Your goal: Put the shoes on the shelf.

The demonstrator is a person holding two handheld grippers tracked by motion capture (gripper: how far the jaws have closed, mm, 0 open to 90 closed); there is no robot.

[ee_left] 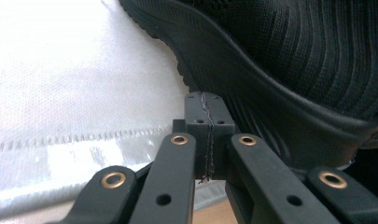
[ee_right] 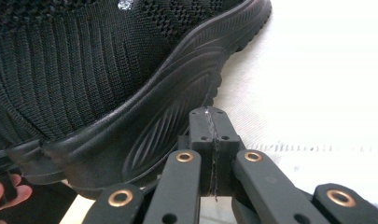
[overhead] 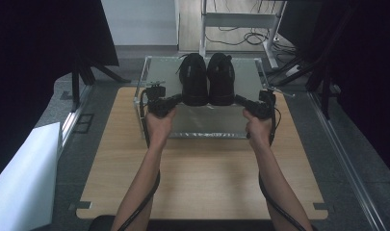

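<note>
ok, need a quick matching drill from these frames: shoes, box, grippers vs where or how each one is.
Things:
1. left shoe
2. right shoe
3. clear box
4. wooden table
5. left gripper

Place or state:
A. jaws shut, tips at a shoe's sole
B. bears the box, bare wood toward the person
C. on the box's white liner, nearer the right gripper
D. on the box's white liner, nearer the left gripper
E. holds both shoes, at the table's far end

Pairs: 1-D, 2-C, 3-E, 4-B, 5-A
</note>
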